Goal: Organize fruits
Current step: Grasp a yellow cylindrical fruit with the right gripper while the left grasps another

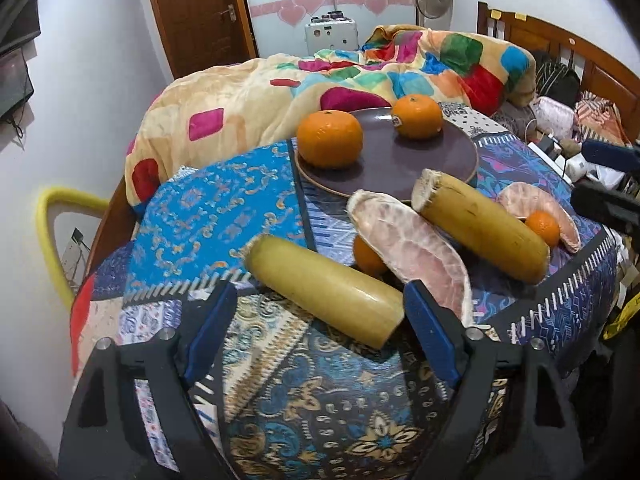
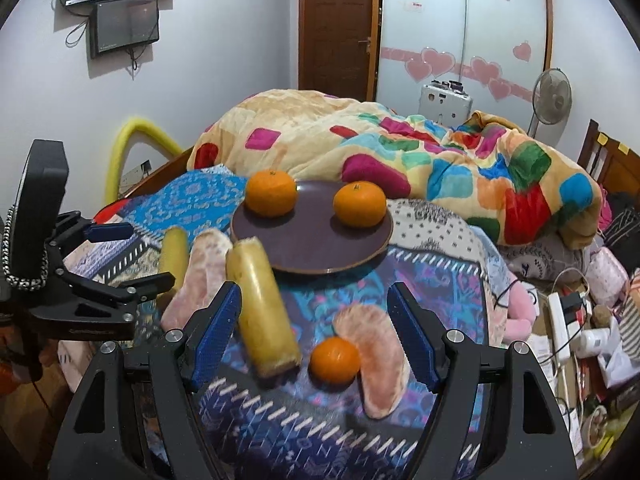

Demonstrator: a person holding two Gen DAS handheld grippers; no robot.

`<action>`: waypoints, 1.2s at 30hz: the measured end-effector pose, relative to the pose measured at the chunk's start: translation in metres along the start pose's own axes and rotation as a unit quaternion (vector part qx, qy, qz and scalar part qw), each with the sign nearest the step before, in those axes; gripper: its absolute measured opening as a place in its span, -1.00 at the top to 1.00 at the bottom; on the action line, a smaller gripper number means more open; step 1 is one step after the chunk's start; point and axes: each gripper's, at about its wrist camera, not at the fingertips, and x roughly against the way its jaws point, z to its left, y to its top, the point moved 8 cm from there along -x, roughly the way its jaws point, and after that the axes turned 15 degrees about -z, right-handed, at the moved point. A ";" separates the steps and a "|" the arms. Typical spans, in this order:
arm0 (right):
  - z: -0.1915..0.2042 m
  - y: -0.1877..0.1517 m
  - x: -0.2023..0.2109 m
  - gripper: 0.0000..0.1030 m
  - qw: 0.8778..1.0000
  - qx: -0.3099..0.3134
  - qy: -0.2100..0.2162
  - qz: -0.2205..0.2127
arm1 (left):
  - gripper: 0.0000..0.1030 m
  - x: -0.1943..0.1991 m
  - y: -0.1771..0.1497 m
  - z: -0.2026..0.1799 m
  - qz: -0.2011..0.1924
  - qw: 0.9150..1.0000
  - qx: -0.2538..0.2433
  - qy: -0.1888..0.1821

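A dark purple plate (image 1: 420,160) (image 2: 316,248) on the patterned cloth holds two oranges (image 1: 330,139) (image 1: 417,116). In front lie two yellow banana pieces (image 1: 324,286) (image 1: 480,228), two pink pomelo segments (image 1: 412,248) (image 1: 540,208) and two small oranges (image 1: 543,227) (image 1: 368,256). My left gripper (image 1: 316,316) is open, with the near banana piece lying between its blue pads. My right gripper (image 2: 316,332) is open above a small orange (image 2: 335,360) and a pomelo segment (image 2: 380,360), with a banana piece (image 2: 262,308) by its left finger.
A colourful blanket (image 1: 320,80) is heaped behind the plate. The cloth-covered surface drops off at the front and right edges. Clutter with a power strip (image 2: 560,328) lies to the right. The left gripper's body (image 2: 60,280) shows at the left of the right wrist view.
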 end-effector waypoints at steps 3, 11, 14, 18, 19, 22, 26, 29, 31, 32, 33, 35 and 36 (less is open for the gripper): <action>-0.001 -0.008 0.002 -0.41 1.000 0.009 -0.007 0.004 | -0.80 -0.003 -0.003 -0.001 -0.004 1.000 0.015 0.010; 0.002 -0.023 -0.004 -0.41 1.000 0.000 0.004 0.018 | -0.73 -0.009 -0.011 0.006 0.000 0.998 0.057 -0.013; 0.007 -0.030 -0.014 -0.41 1.000 0.000 0.014 0.028 | -0.42 -0.004 -0.021 0.015 0.009 0.998 0.055 -0.020; 0.014 -0.035 -0.029 -0.40 0.999 0.003 0.025 0.040 | -0.08 -0.003 -0.040 0.028 0.036 0.998 0.052 -0.022; 0.016 -0.036 -0.031 -0.40 0.999 0.004 0.028 0.041 | -0.07 -0.002 -0.042 0.032 0.037 0.997 0.058 -0.026; 0.022 -0.034 -0.041 -0.39 0.998 0.012 0.034 0.042 | 0.03 0.001 -0.044 0.039 0.038 0.997 0.061 -0.030; 0.028 -0.034 -0.054 -0.16 0.998 0.023 0.039 0.053 | 0.03 0.009 -0.043 0.045 0.036 0.997 0.062 -0.036; 0.028 -0.034 -0.061 0.03 0.997 0.019 0.049 0.058 | -0.01 0.016 -0.033 0.050 0.022 0.997 0.072 -0.035; 0.029 -0.033 -0.064 0.24 0.996 0.006 0.064 0.063 | -0.10 0.018 -0.025 0.051 0.011 0.996 0.079 -0.034; 0.029 -0.033 -0.065 0.28 0.995 0.002 0.070 0.067 | -0.13 0.017 -0.019 0.051 0.007 0.996 0.081 -0.034; 0.030 -0.033 -0.066 0.29 0.995 0.002 0.070 0.067 | -0.17 0.015 -0.015 0.050 0.005 0.996 0.081 -0.033; 0.031 -0.033 -0.064 0.31 0.995 0.007 0.070 0.065 | -0.26 0.008 -0.008 0.047 0.002 0.996 0.079 -0.030; 0.031 -0.033 -0.063 0.31 0.996 0.007 0.068 0.063 | -0.30 0.002 -0.004 0.045 0.002 0.997 0.075 -0.027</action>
